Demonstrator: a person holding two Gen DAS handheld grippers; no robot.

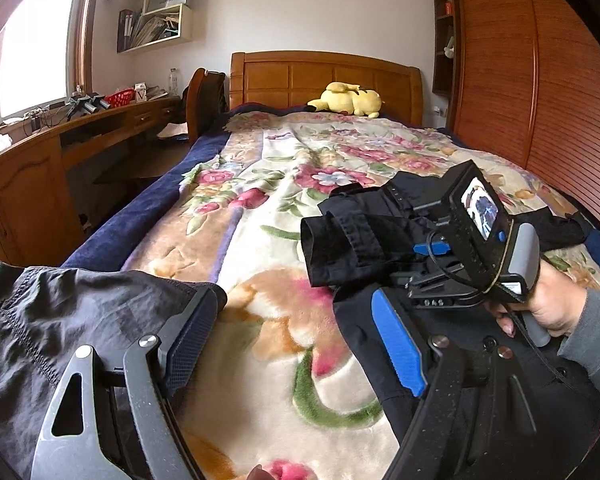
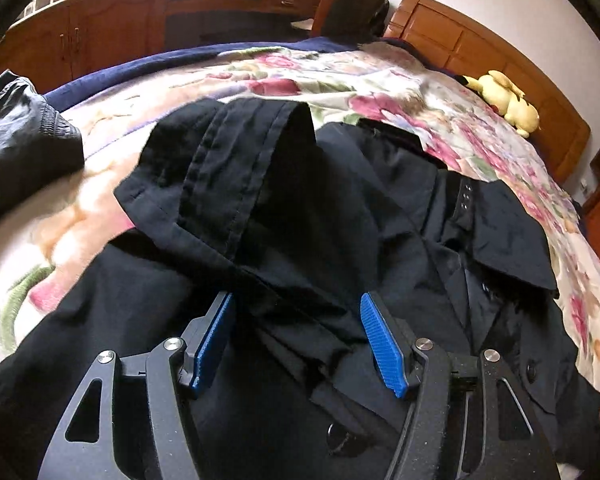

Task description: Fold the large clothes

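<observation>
Left tool (image 1: 300, 344): black arms, blue ribbed pads, silver screws.
Right tool (image 2: 296, 340): same build, black cable, small screen.
Sleeve (image 1: 596, 332): grey.

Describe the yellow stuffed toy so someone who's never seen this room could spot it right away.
Start at the wooden headboard at the far end of the bed. The yellow stuffed toy lies on its side just in front of it, on the floral blanket. It is the only plain yellow thing there; the clothes are black.
</observation>
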